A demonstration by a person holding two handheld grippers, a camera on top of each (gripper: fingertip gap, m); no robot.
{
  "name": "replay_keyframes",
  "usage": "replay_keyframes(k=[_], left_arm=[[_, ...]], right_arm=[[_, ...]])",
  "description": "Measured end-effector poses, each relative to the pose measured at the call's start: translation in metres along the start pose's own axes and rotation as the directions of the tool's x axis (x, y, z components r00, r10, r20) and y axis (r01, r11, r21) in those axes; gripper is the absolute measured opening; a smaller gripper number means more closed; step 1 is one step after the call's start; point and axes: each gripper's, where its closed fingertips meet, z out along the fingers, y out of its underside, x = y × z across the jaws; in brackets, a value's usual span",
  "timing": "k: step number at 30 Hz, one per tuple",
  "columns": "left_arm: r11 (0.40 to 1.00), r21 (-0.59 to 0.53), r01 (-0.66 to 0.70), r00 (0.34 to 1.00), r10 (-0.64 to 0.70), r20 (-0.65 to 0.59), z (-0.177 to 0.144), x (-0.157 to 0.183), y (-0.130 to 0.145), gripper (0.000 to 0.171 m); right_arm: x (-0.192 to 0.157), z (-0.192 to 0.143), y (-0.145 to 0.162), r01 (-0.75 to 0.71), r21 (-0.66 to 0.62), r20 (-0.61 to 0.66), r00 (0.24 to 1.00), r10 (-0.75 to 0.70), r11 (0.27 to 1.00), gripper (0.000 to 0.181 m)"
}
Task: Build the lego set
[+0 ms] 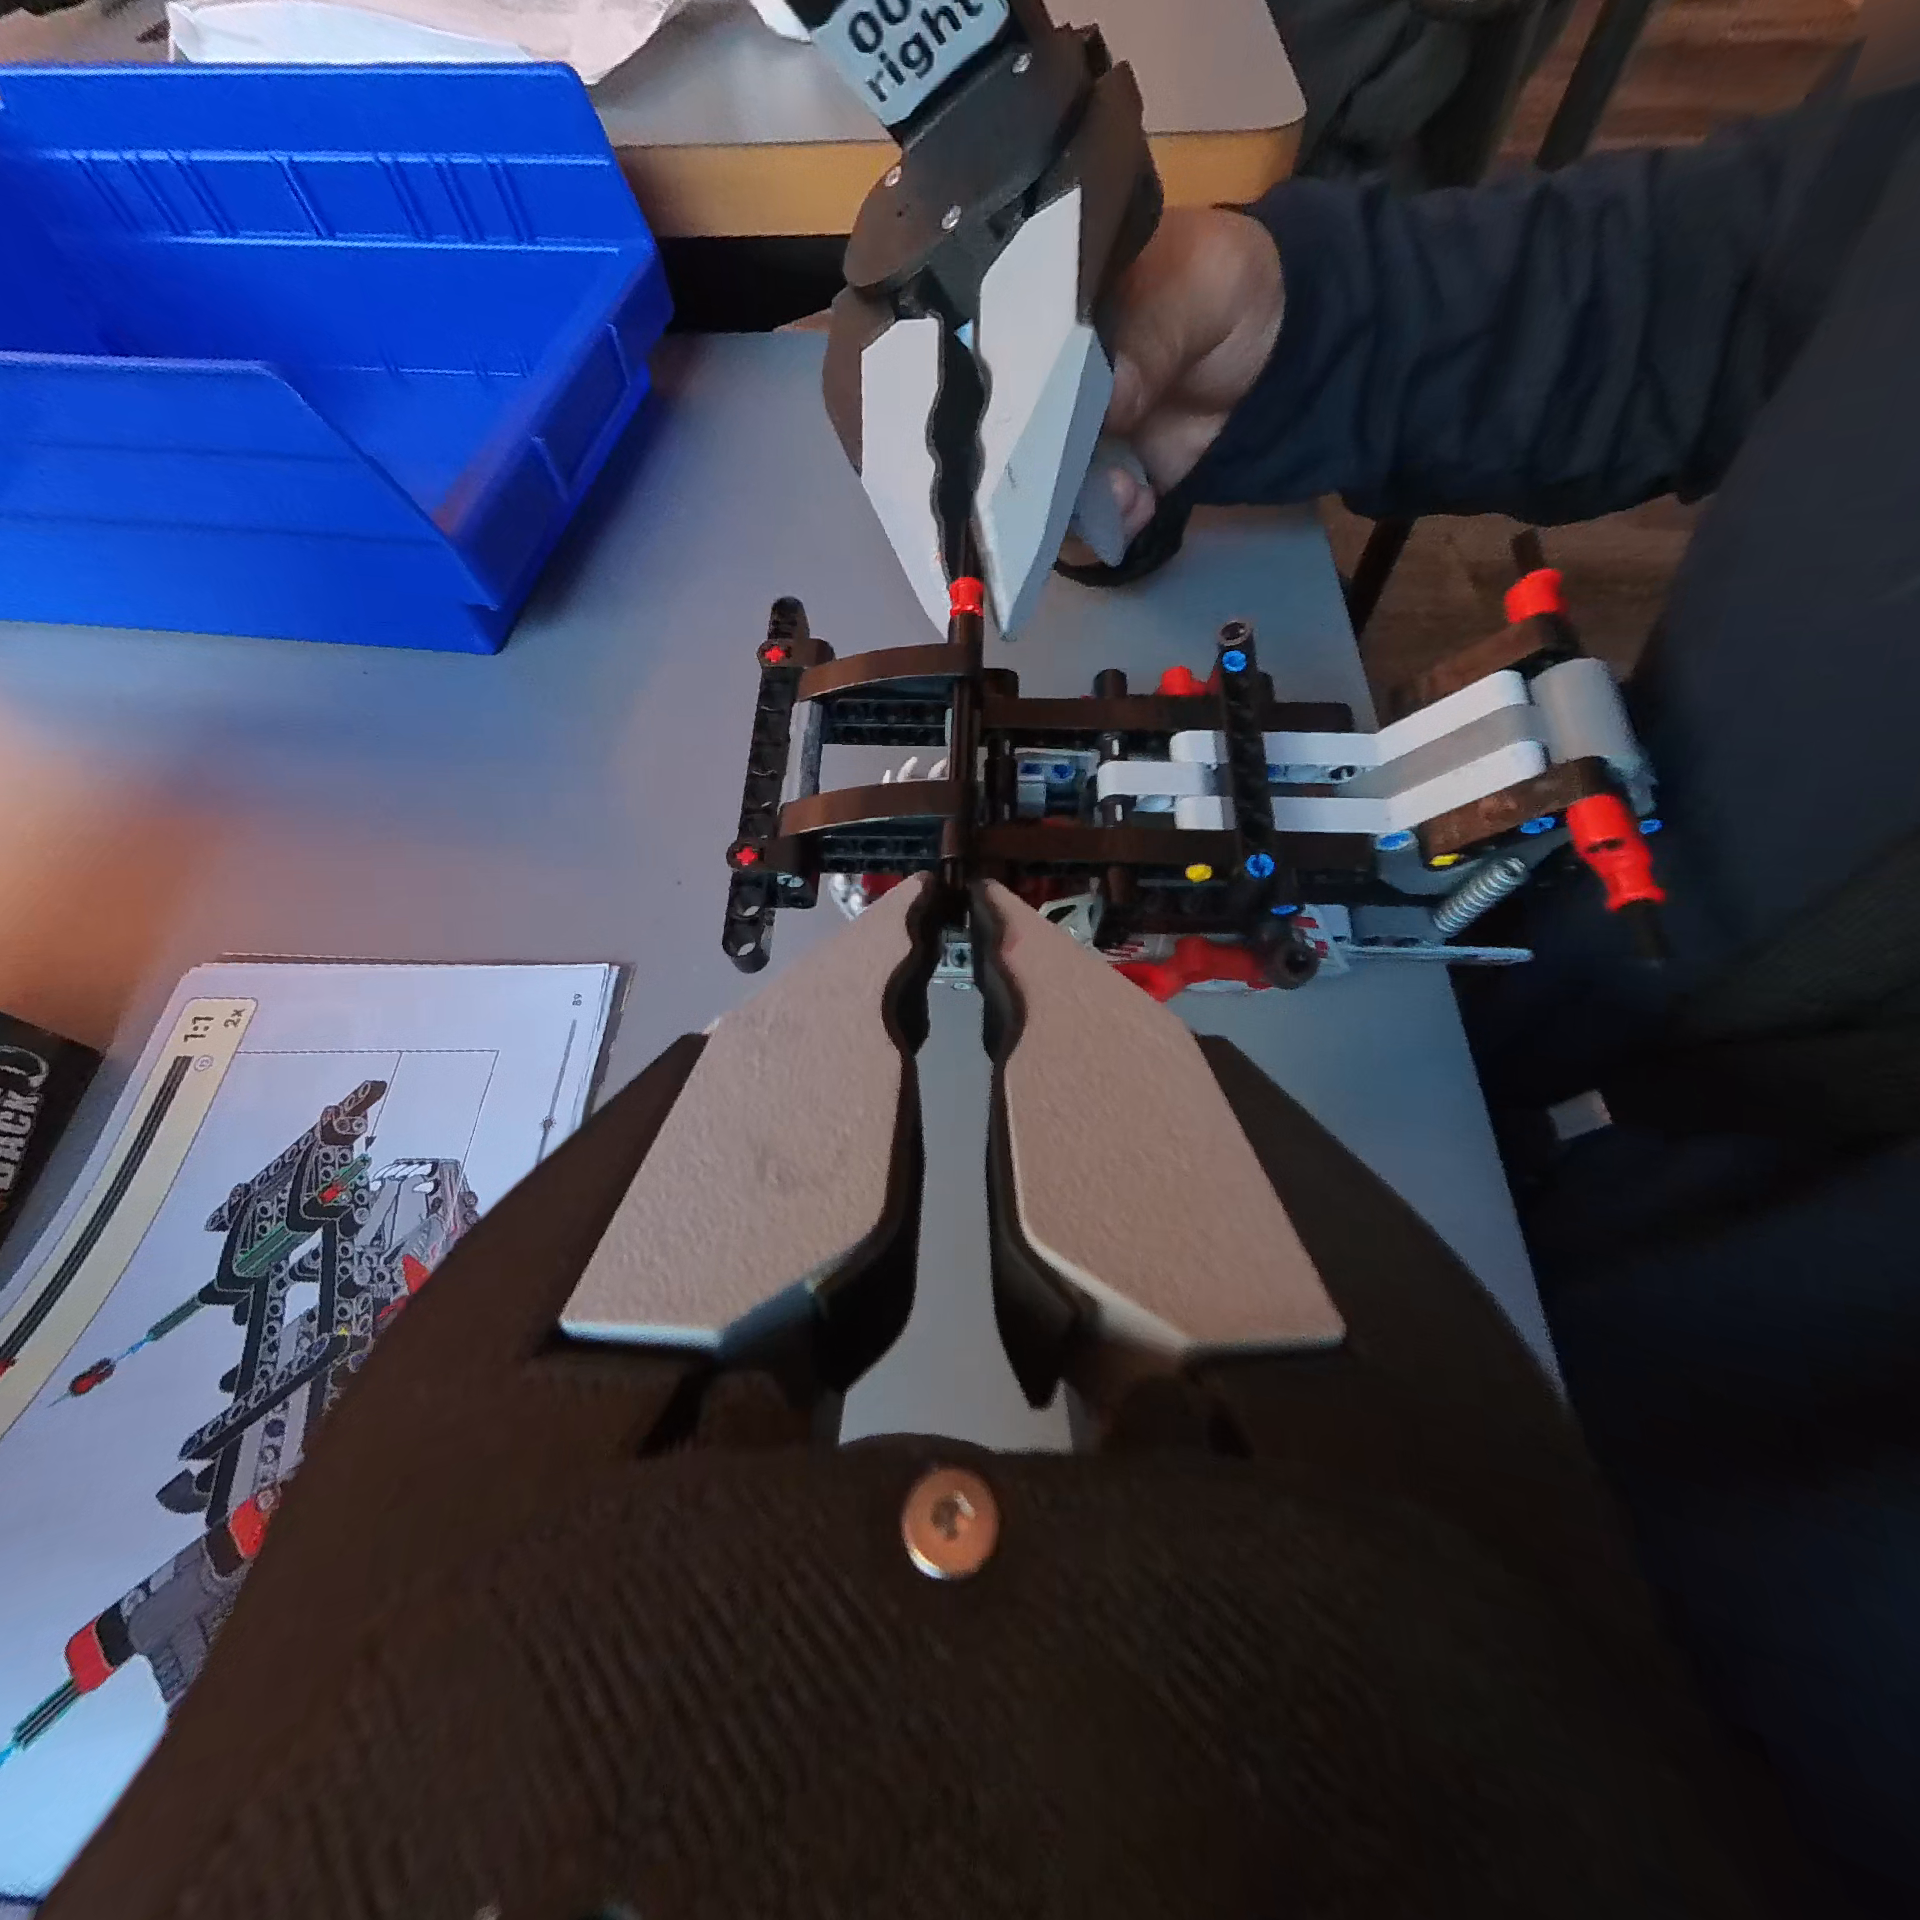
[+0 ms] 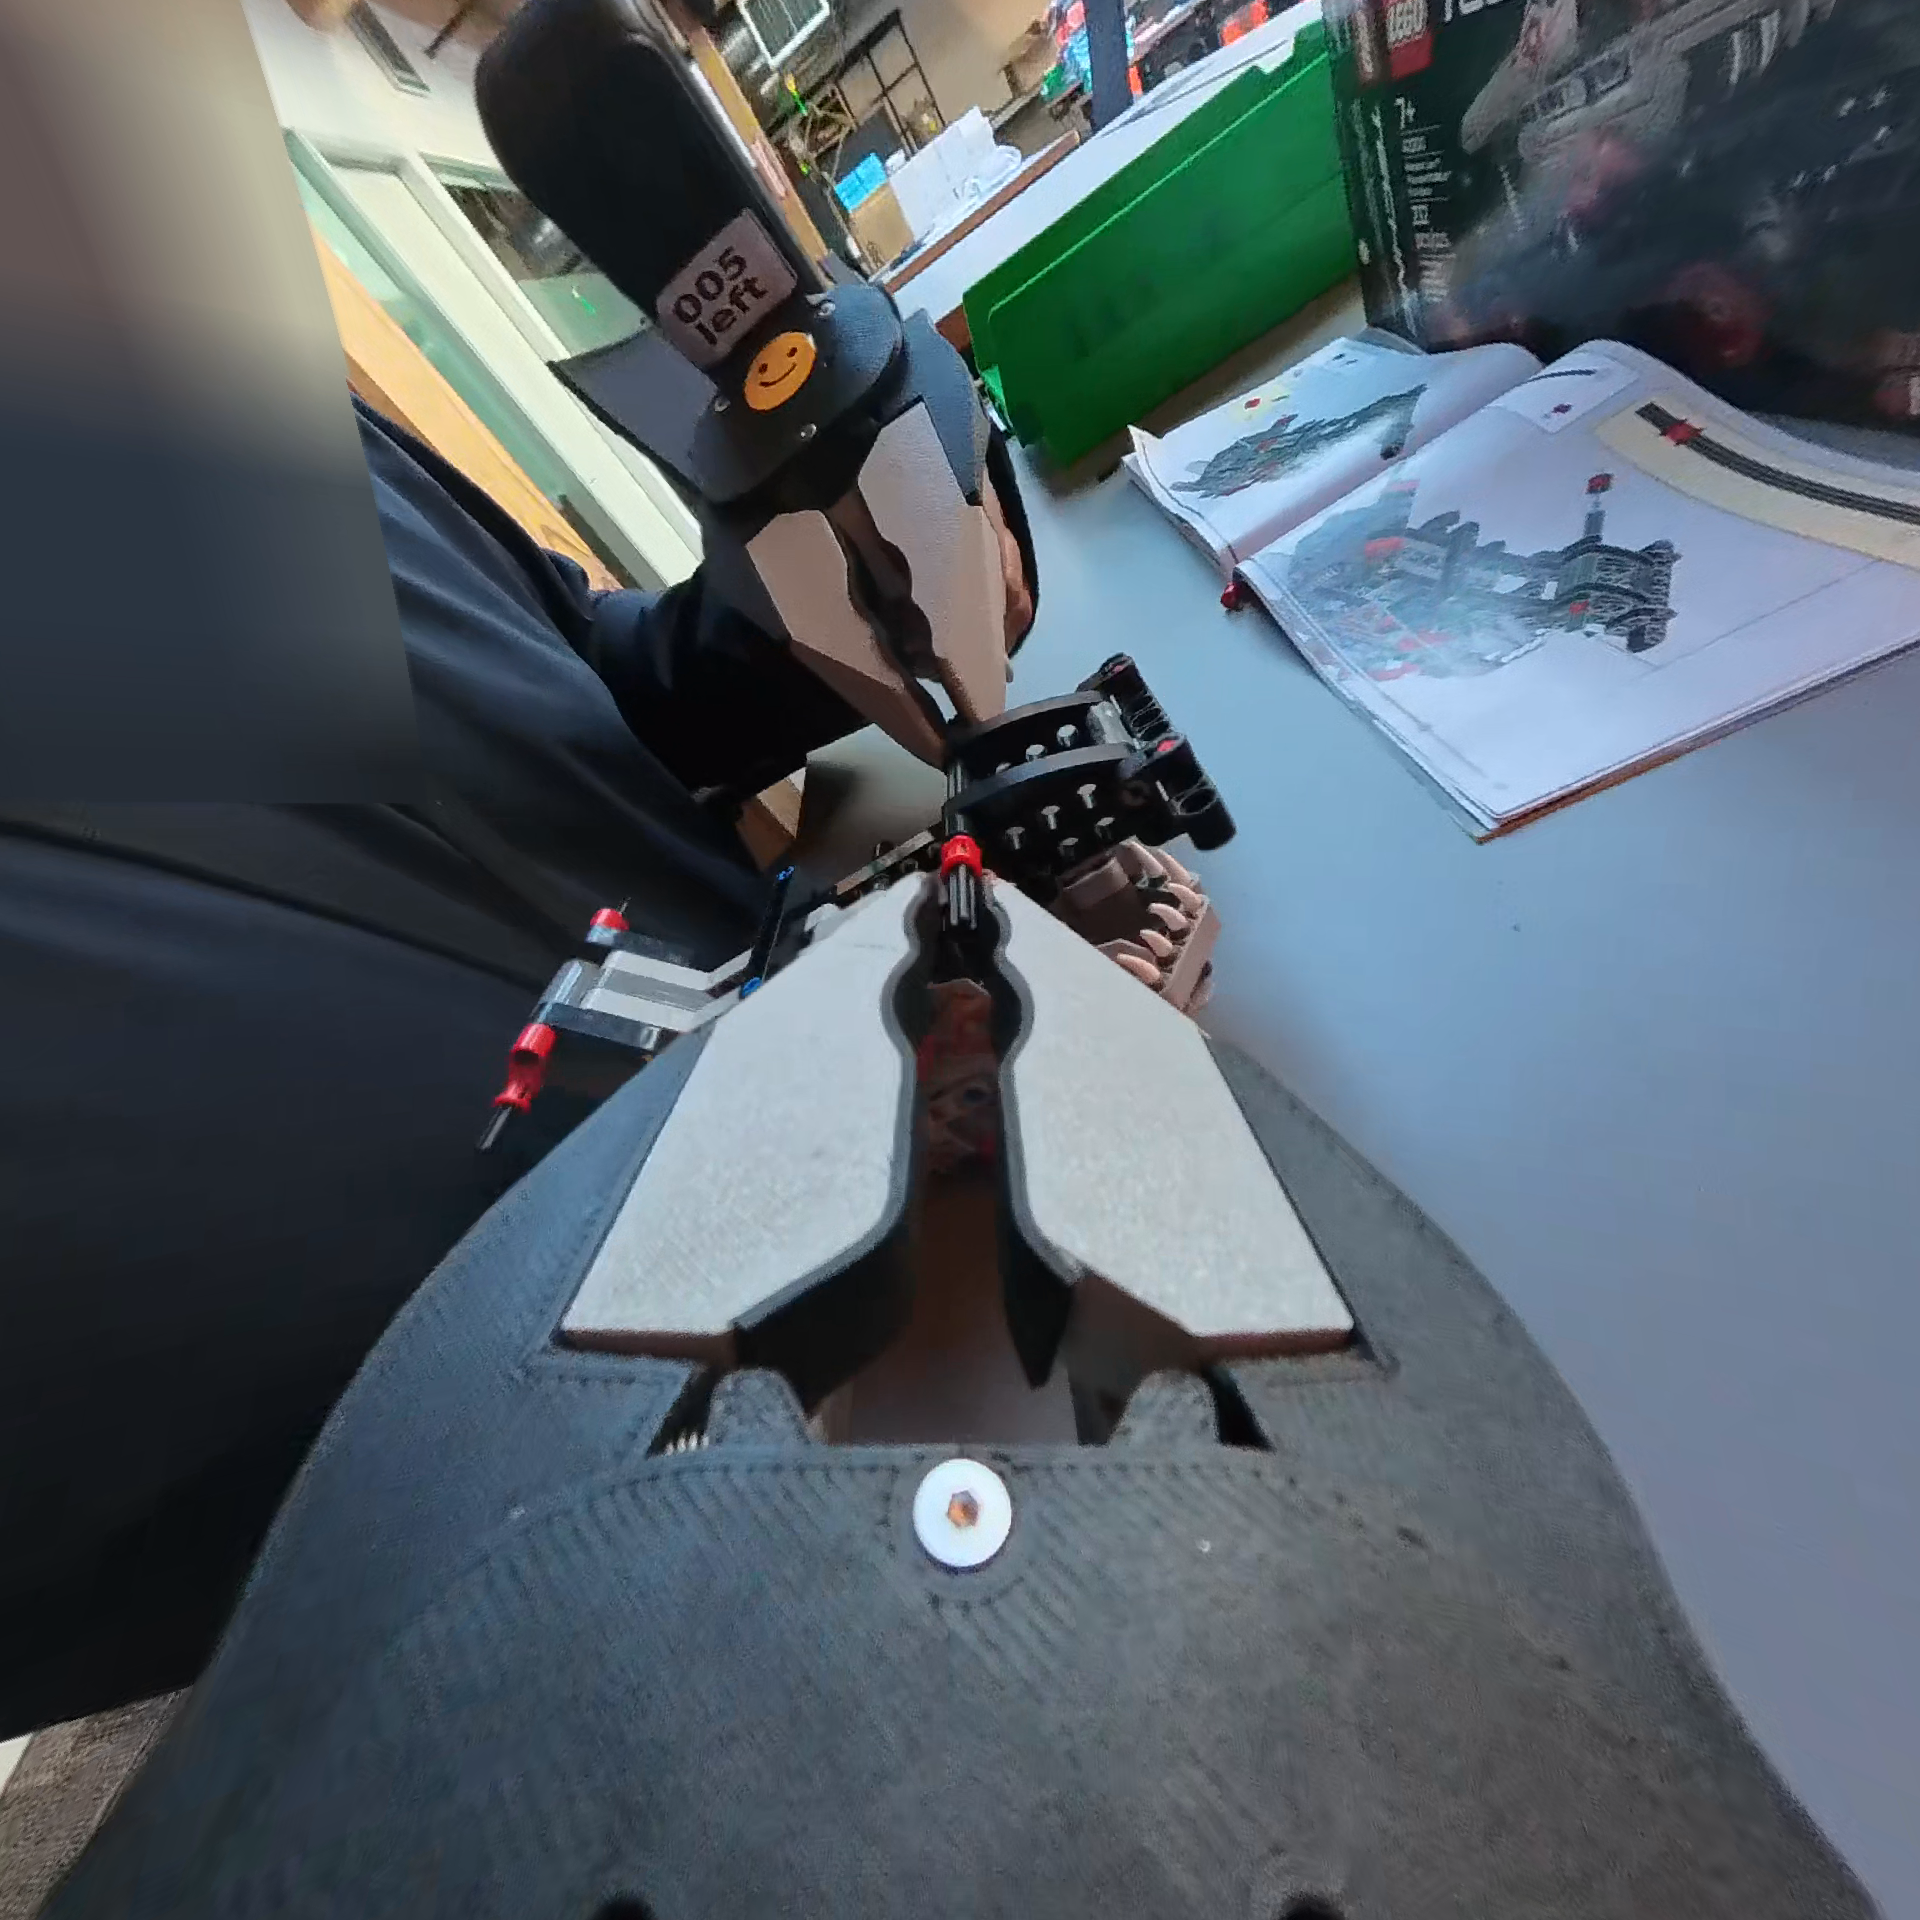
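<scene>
The black, white and red Lego model (image 1: pixel 1122 790) lies on the grey table (image 1: pixel 582 748). A long black axle (image 1: pixel 964 727) with a red bush (image 1: pixel 966 594) runs across its front frame. My left gripper (image 1: pixel 951 909) is shut on the axle's near end at the model's edge. My right gripper (image 1: pixel 977 613) comes from the far side and is shut on the axle just behind the red bush. In the right wrist view my right gripper (image 2: pixel 956 899) pinches the axle below the bush (image 2: pixel 958 852), the model (image 2: pixel 1081 800) lies beyond, and the left gripper (image 2: pixel 951 727) pinches the far end.
A blue bin (image 1: pixel 312 312) stands at the back left. An open instruction booklet (image 1: pixel 312 1195) lies near left, also in the right wrist view (image 2: pixel 1558 582). A green bin (image 2: pixel 1143 281) and the set's box (image 2: pixel 1662 156) stand behind it. The person's dark sleeve (image 1: pixel 1507 343) is at right. Some 6 centimeters of space lies between my two pairs of fingers.
</scene>
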Motion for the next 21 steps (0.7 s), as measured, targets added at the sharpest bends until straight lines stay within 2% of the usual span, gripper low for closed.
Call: replay_keyframes(k=[2, 5, 8, 10, 11, 13, 15, 17, 18, 21], left_arm=[[1.000, 0.011, 0.015, 1.000, -0.015, -0.013, -0.002, 0.002, 0.000, 0.001], [1.000, -0.004, 0.021, 1.000, -0.021, -0.013, -0.006, 0.002, 0.004, 0.001], [1.000, -0.002, 0.029, 1.000, -0.029, -0.010, -0.010, 0.001, 0.006, 0.001], [1.000, -0.004, 0.025, 1.000, -0.025, -0.012, -0.010, 0.001, 0.006, 0.001], [1.000, -0.005, 0.026, 1.000, -0.026, -0.012, -0.010, 0.000, 0.006, 0.001], [1.000, 0.001, 0.028, 0.999, -0.028, -0.018, -0.009, 0.001, 0.005, 0.001], [0.999, 0.006, 0.033, 0.999, -0.033, -0.026, -0.009, 0.001, 0.004, 0.001], [1.000, 0.003, 0.029, 0.999, -0.029, -0.024, -0.009, 0.001, 0.004, 0.001], [1.000, -0.003, 0.027, 1.000, -0.027, -0.011, -0.010, 0.000, 0.005, 0.001], [1.000, -0.001, 0.024, 1.000, -0.024, -0.001, -0.013, -0.002, 0.009, 0.001]], right_arm=[[-0.002, 0.001, -0.001, 0.001, 0.013, 0.011, 1.000, -0.001, 1.000, 0.006], [0.004, -0.004, -0.003, 0.007, 0.012, -0.039, 0.999, -0.006, 1.000, 0.018], [0.000, -0.009, -0.016, 0.147, -0.003, -0.111, 0.983, -0.146, 0.989, 0.028], [-0.006, -0.001, -0.020, 0.257, -0.104, -0.141, 0.952, -0.270, 0.961, 0.039], [-0.009, 0.005, -0.020, 0.303, -0.180, -0.135, 0.935, -0.329, 0.936, 0.038], [-0.012, 0.020, -0.018, 0.418, -0.332, -0.087, 0.879, -0.469, 0.845, 0.026], [-0.005, 0.033, -0.014, 0.539, -0.468, -0.043, 0.777, -0.628, 0.700, 0.027], [0.010, 0.041, -0.005, 0.575, -0.603, -0.007, 0.689, -0.724, 0.553, 0.023], [0.011, 0.045, 0.001, 0.579, -0.630, 0.028, 0.684, -0.729, 0.518, 0.016], [0.008, 0.049, 0.002, 0.595, -0.638, 0.067, 0.675, -0.735, 0.488, 0.010]])
